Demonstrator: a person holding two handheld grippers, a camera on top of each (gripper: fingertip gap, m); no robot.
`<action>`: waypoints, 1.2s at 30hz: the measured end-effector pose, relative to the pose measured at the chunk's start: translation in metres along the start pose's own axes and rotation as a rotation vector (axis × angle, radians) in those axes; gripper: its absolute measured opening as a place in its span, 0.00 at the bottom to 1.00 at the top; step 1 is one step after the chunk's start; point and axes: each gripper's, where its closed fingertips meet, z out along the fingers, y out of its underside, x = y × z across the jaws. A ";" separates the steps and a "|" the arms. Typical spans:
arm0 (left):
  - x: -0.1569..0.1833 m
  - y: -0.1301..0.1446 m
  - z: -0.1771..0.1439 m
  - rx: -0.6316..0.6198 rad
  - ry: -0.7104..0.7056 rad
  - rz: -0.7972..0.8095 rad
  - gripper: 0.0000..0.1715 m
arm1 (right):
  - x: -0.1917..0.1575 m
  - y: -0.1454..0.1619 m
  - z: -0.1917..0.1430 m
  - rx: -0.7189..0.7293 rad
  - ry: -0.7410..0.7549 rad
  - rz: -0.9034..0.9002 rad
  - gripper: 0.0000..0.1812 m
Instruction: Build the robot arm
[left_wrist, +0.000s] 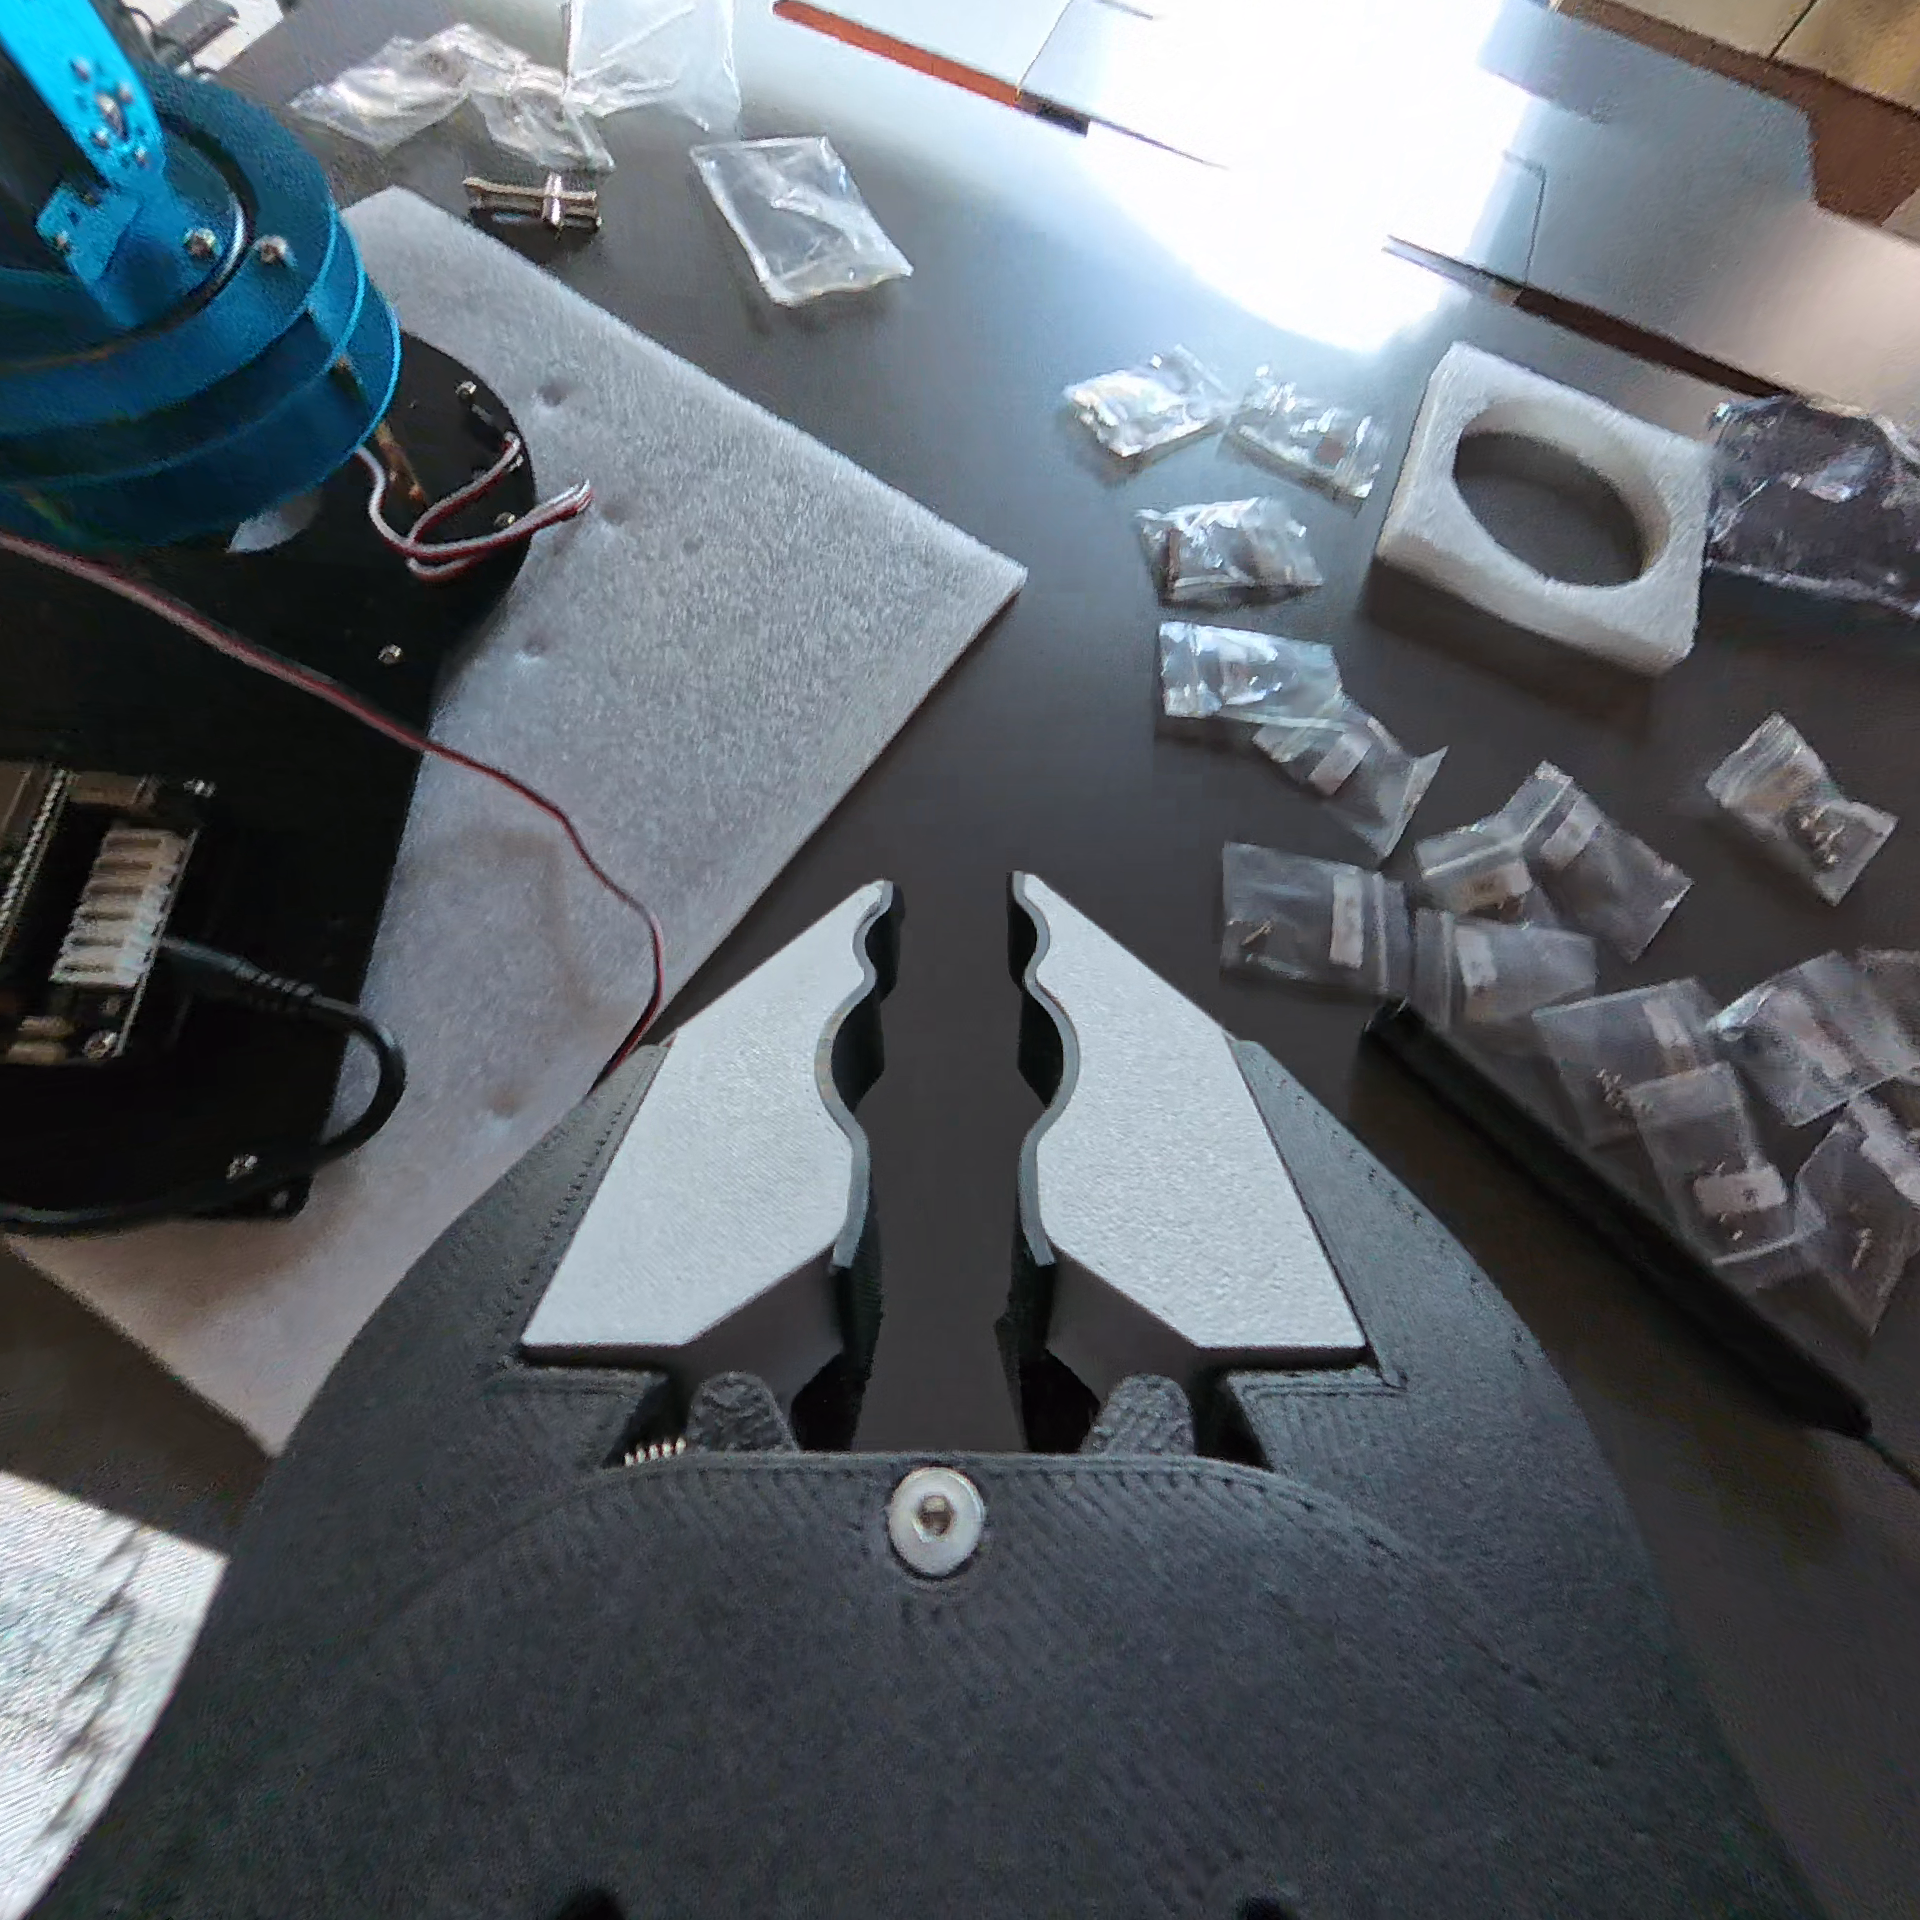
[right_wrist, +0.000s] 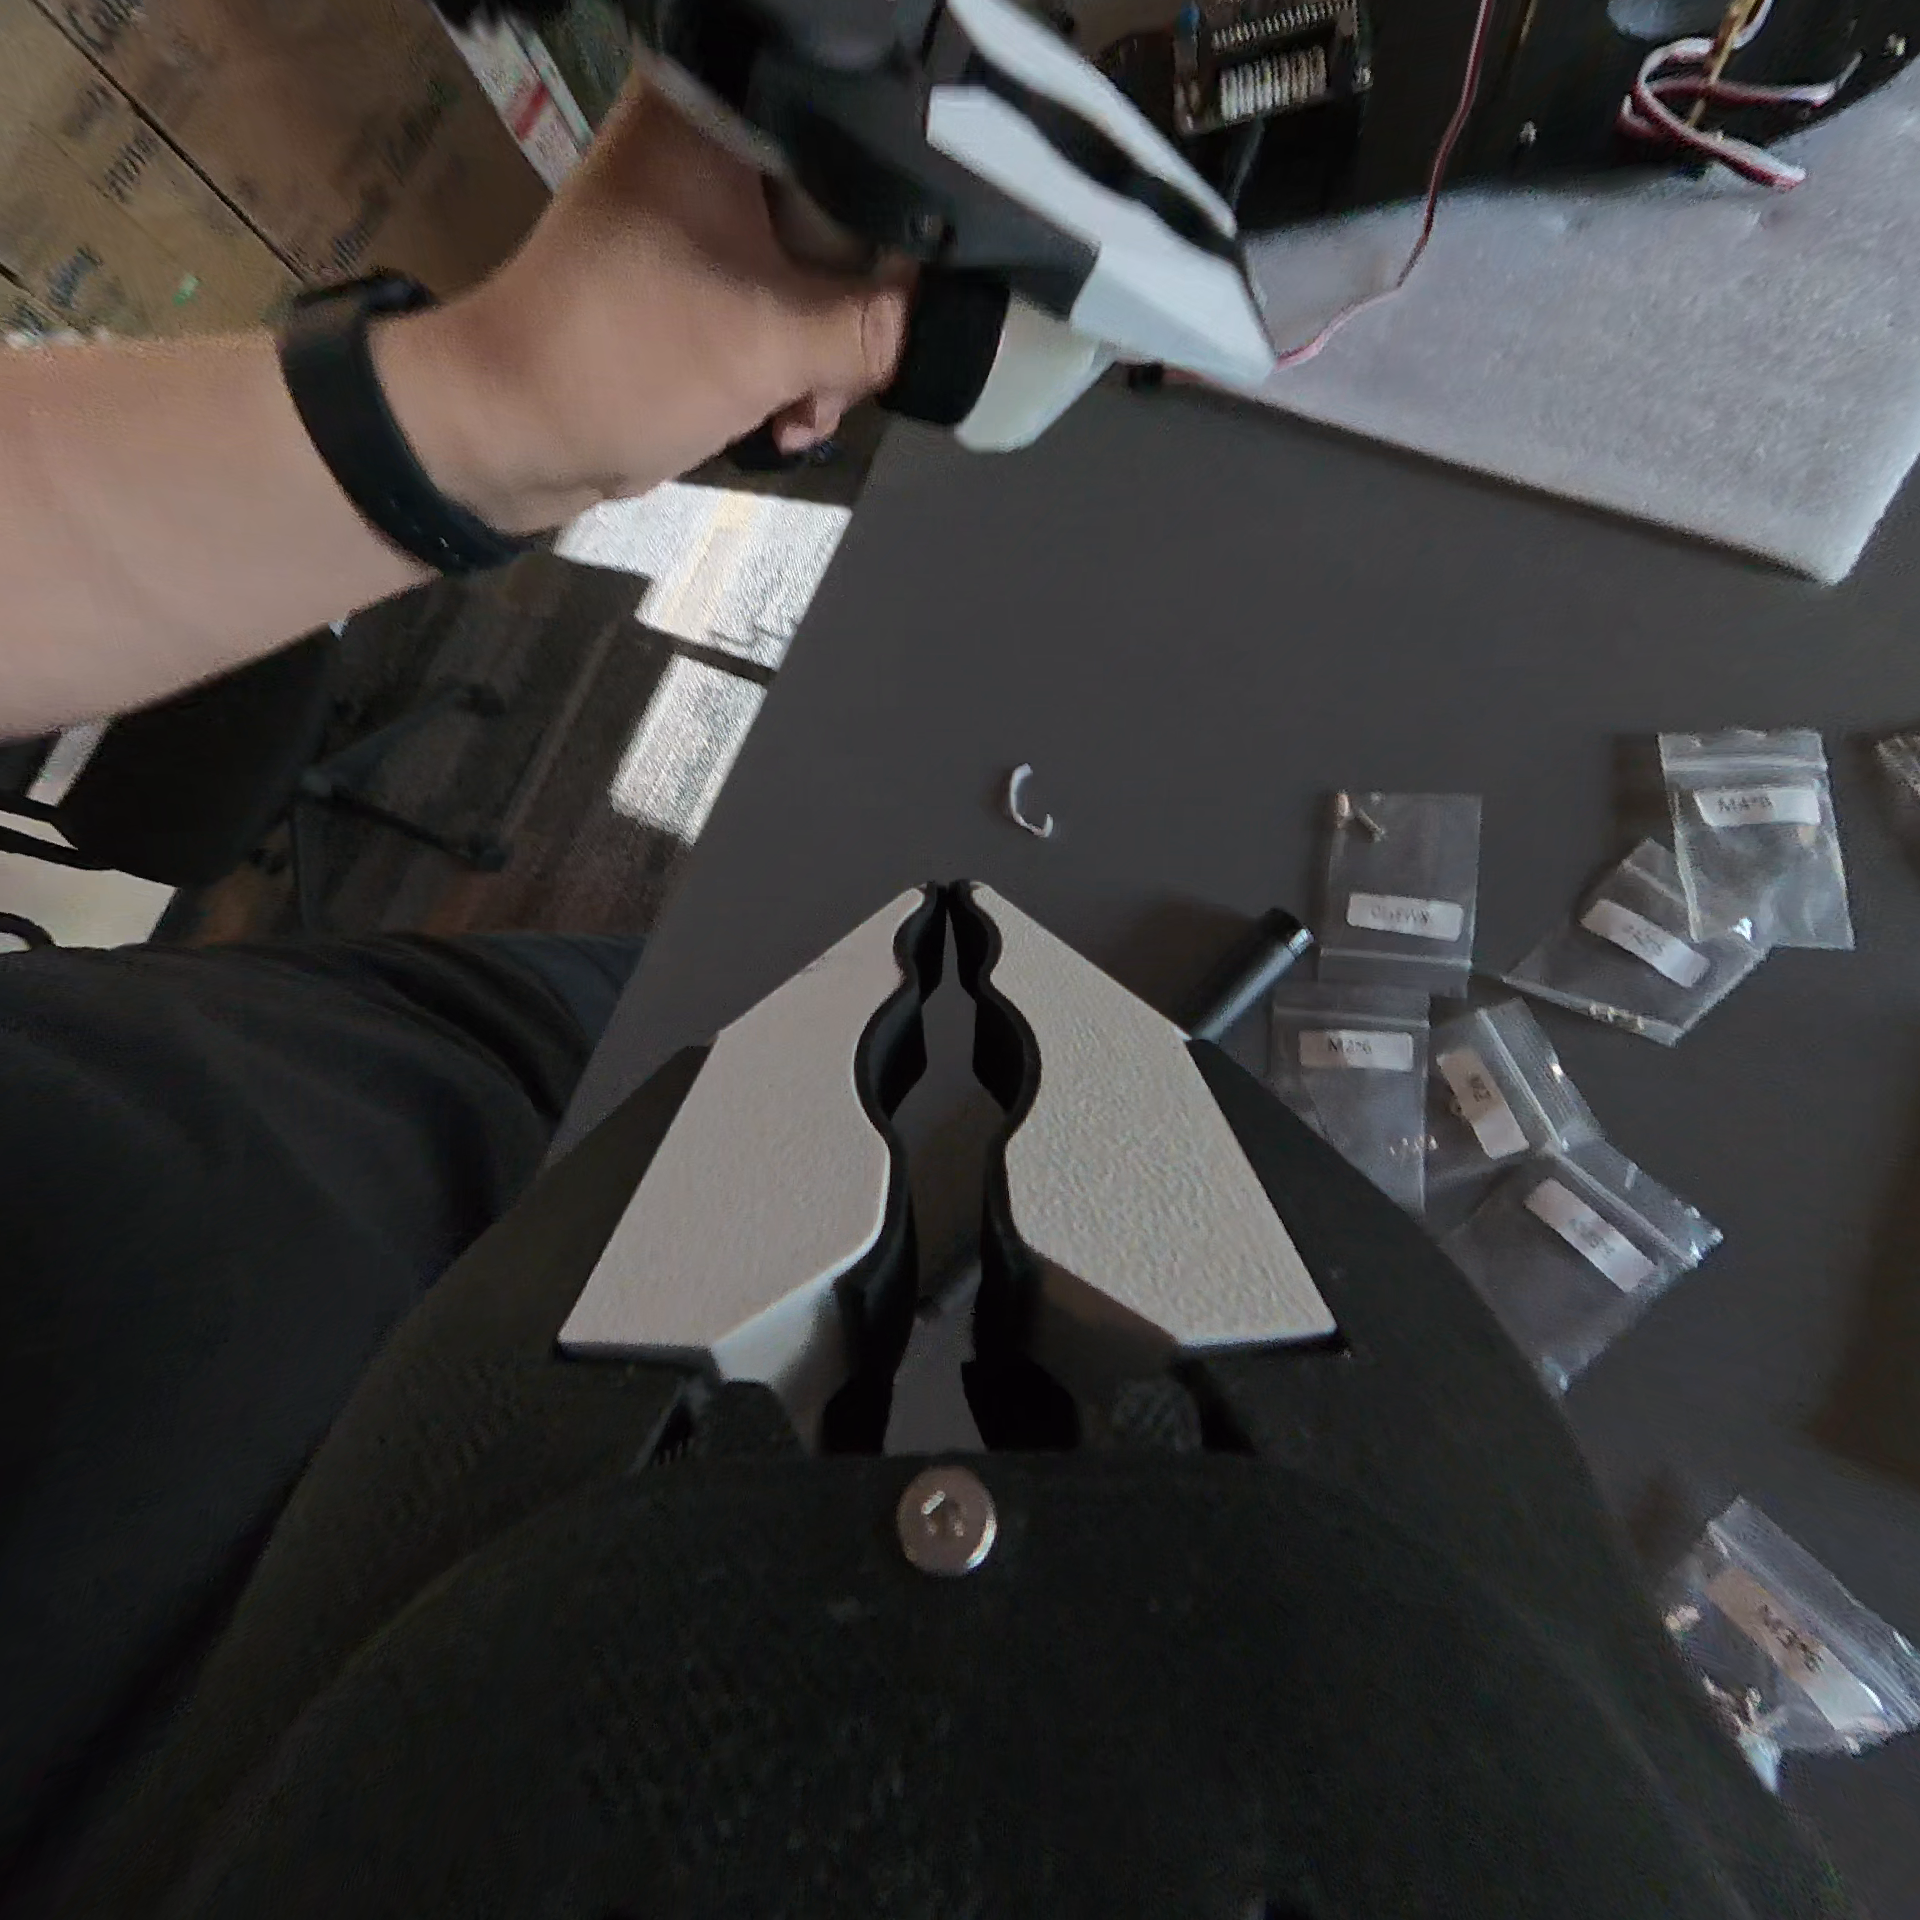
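Note:
My left gripper (left_wrist: 951, 896) is open and empty, hovering over the dark table (left_wrist: 1060, 665) between a white foam sheet (left_wrist: 665, 582) and several small clear bags of hardware (left_wrist: 1309, 914). A blue robot arm base (left_wrist: 177, 343) on a black plate stands on the foam at the left, with red and white wires (left_wrist: 488, 520). My right gripper (right_wrist: 948, 894) is shut with nothing between its tips, above the table near its front edge. A black screwdriver (right_wrist: 1252, 971) lies just right of it, beside several labelled bags (right_wrist: 1403, 914). The left gripper also shows in the right wrist view (right_wrist: 1091, 239), held by a hand.
A white foam block with a round hole (left_wrist: 1538, 520) lies at the right. Flat cardboard (left_wrist: 1247, 83) lies at the back. A small white curled scrap (right_wrist: 1029, 800) lies ahead of the right gripper. A forearm with a black wristband (right_wrist: 353, 416) crosses the upper left. Cardboard boxes (right_wrist: 208, 135) stand beyond. My hands' fingertips stand some 20 cm from each other. To the blue robot arm base (left_wrist: 177, 343): left tips about 20 cm, right tips about 40 cm.

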 end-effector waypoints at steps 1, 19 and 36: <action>0.005 -0.008 0.004 0.011 0.011 -0.010 0.11 | 0.005 0.007 -0.001 -0.029 0.011 0.007 0.01; 0.036 -0.053 0.044 0.142 -0.021 0.100 0.05 | 0.033 0.043 -0.002 -0.092 -0.015 0.092 0.00; 0.005 -0.029 0.013 0.149 -0.106 0.096 0.05 | 0.011 0.038 0.009 -0.147 -0.035 0.072 0.01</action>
